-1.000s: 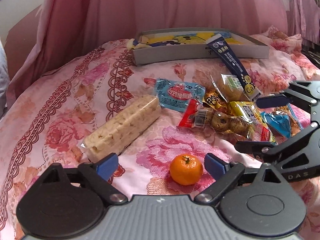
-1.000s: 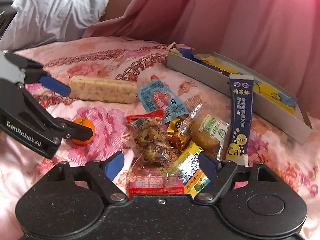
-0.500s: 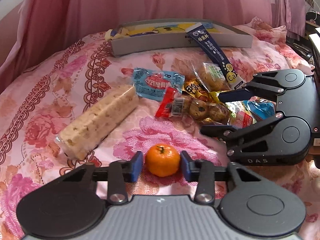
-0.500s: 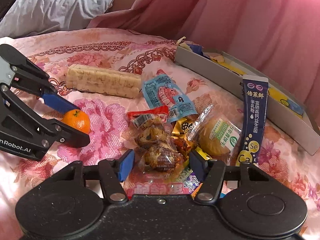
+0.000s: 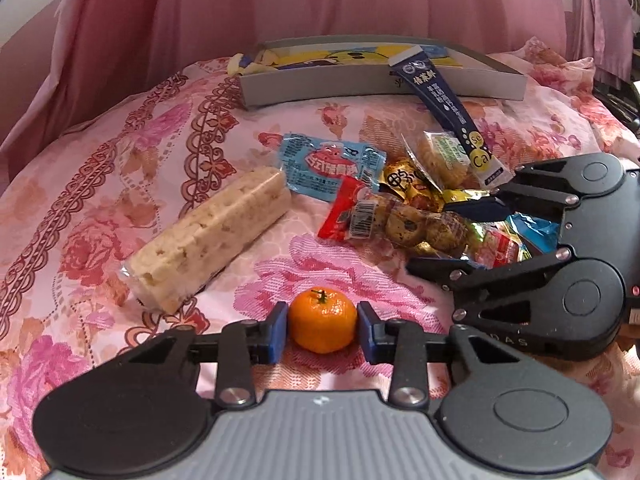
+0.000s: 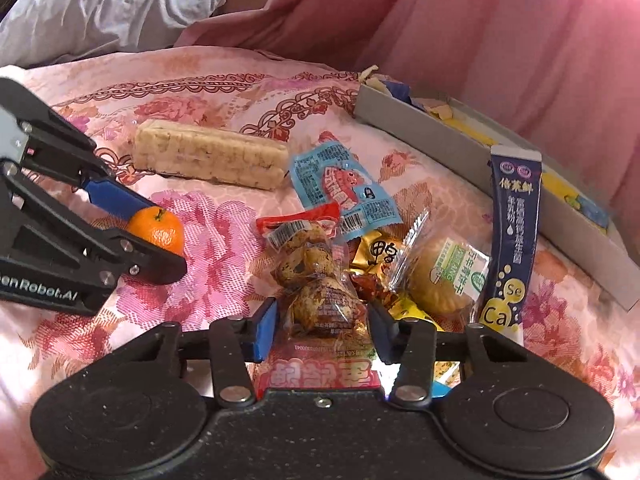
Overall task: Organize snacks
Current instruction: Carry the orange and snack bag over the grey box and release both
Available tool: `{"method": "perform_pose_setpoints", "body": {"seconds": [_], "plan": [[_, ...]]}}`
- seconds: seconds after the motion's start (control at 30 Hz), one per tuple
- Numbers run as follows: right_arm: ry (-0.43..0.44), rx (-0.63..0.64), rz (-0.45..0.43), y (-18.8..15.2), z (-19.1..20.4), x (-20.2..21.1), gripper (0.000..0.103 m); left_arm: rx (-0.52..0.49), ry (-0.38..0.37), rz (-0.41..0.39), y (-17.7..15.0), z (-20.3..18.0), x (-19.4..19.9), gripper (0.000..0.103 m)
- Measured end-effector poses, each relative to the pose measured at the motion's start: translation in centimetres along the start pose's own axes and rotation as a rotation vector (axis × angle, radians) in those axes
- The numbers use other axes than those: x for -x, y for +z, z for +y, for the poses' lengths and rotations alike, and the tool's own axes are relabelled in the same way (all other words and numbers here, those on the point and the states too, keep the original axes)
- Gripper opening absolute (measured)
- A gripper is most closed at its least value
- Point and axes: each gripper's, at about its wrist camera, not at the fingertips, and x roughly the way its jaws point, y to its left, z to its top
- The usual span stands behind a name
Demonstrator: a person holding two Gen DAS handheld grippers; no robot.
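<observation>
**Both grippers closed on snacks on the floral bedspread**

In the left wrist view, the left gripper [image 5: 322, 330] sits low in the centre of the frame with its blue pads pressed against either side of a small mandarin orange [image 5: 322, 319]. The fruit rests on the pink floral bedspread [image 5: 100, 208], stem up, clamped between the two fingers. To the upper left of it lies a long pale rice-crisp bar [image 5: 208, 240] in clear wrap, set on a diagonal.

In the right wrist view, the right gripper [image 6: 322, 330] is at lower centre, its fingers closed in against the sides of a clear packet of quail eggs [image 6: 316, 276] with a red end. Whether the pads are squeezing the packet firmly or only touching it cannot be told. The packet lies at the left edge of a heap of snacks: a light blue sachet [image 6: 344, 192] above it, a gold-wrapped sweet [image 6: 378, 252] just beside it, and a round cake in clear wrap [image 6: 444, 280] to the right. A dark blue calcium stick pack [image 6: 512, 232] leans with its top end on the wall of a shallow grey box [image 6: 420, 128], which runs along the upper right of the frame in front of a pink curtain [image 6: 480, 20]. The box holds yellow and blue packaging. A grey-white pillow [image 6: 100, 0] fills the upper left corner.
</observation>
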Motion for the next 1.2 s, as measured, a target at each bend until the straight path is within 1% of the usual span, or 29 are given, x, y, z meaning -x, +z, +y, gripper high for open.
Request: {"method": "perform_pose_setpoints", "body": {"seconds": [0.07,0.17,0.33,0.4,0.53,0.67,0.8,1.03,1.1,1.2], "plan": [[-0.022,0.032,-0.011,0.0,0.4,0.3,0.048,0.018,0.019,-0.006,0.1,0.1,0.2,0.04],[-0.063,0.121,-0.027,-0.1,1.4,0.5,0.048,0.041,0.038,-0.023,0.3,0.3,0.7,0.04],[-0.119,0.22,-0.049,-0.3,2.5,0.9,0.048,0.053,0.074,-0.048,1.0,0.4,1.3,0.039],[-0.154,0.267,-0.071,-0.5,2.8,1.1,0.048,0.052,0.083,-0.063,1.4,0.3,1.6,0.039],[-0.197,0.293,-0.115,-0.3,2.6,1.7,0.048,0.056,0.101,-0.095,2.4,0.0,2.3,0.039],[-0.236,0.236,-0.169,0.3,1.2,2.5,0.048,0.048,0.11,-0.14,3.4,-0.5,3.0,0.039],[-0.309,0.131,-0.245,1.2,-1.0,3.2,0.048,0.06,0.113,-0.183,5.7,-0.8,3.5,0.039],[-0.452,-0.073,-0.369,2.7,-6.2,2.9,0.048,0.05,0.111,-0.303,12.6,-2.3,2.6,0.04],[-0.486,-0.107,-0.396,3.0,-7.7,2.7,0.049,0.059,0.102,-0.334,14.8,-3.0,1.9,0.04],[-0.525,-0.165,-0.408,3.4,-10.1,2.1,0.049,0.067,0.086,-0.364,17.7,-4.1,0.5,0.04]]}}
